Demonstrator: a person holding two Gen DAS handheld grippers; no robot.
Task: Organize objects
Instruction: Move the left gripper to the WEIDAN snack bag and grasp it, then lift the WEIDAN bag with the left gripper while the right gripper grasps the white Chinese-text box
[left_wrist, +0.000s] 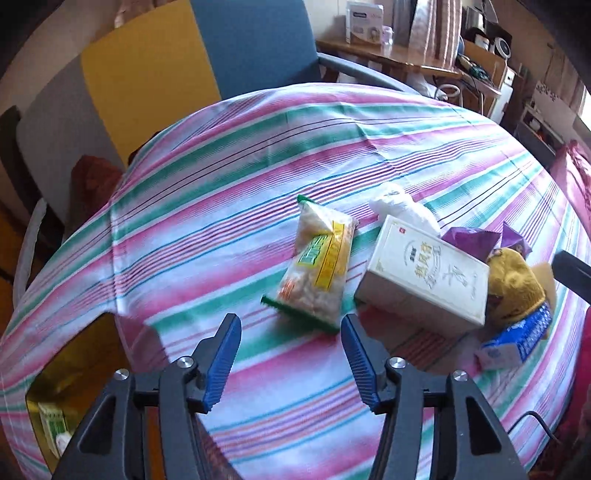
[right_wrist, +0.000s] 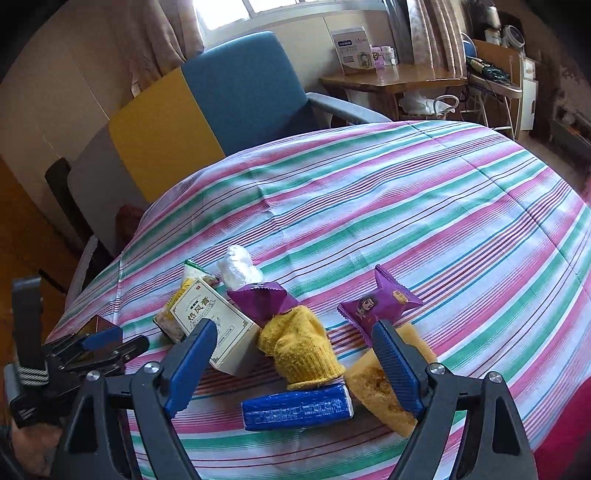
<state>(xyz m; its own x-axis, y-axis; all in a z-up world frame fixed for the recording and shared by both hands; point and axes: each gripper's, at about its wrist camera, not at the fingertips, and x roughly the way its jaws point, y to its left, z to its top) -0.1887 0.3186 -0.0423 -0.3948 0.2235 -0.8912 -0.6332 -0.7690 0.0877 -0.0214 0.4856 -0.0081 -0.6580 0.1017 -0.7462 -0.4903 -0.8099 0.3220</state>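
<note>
A heap of small goods lies on the striped cloth (left_wrist: 258, 166). My left gripper (left_wrist: 290, 320) is open with nothing between its pads; a clear snack bag (left_wrist: 321, 266) with a yellow-green label lies just beyond its tips, and a white box (left_wrist: 424, 277) sits to the bag's right. My right gripper (right_wrist: 295, 325) is open above a yellow knitted piece (right_wrist: 303, 343) and a blue pack (right_wrist: 295, 406). A yellow sponge-like block (right_wrist: 384, 387) lies by its right finger, a purple packet (right_wrist: 376, 306) behind that. The white box (right_wrist: 218, 325) is at its left finger.
A gold open box (left_wrist: 74, 369) at the table's near left holds a green-white carton (left_wrist: 55, 432). A white plastic bundle (right_wrist: 238, 269) and a purple wrapper (right_wrist: 266, 299) lie behind the heap. A blue and yellow chair (right_wrist: 240, 85) stands past the table's far edge.
</note>
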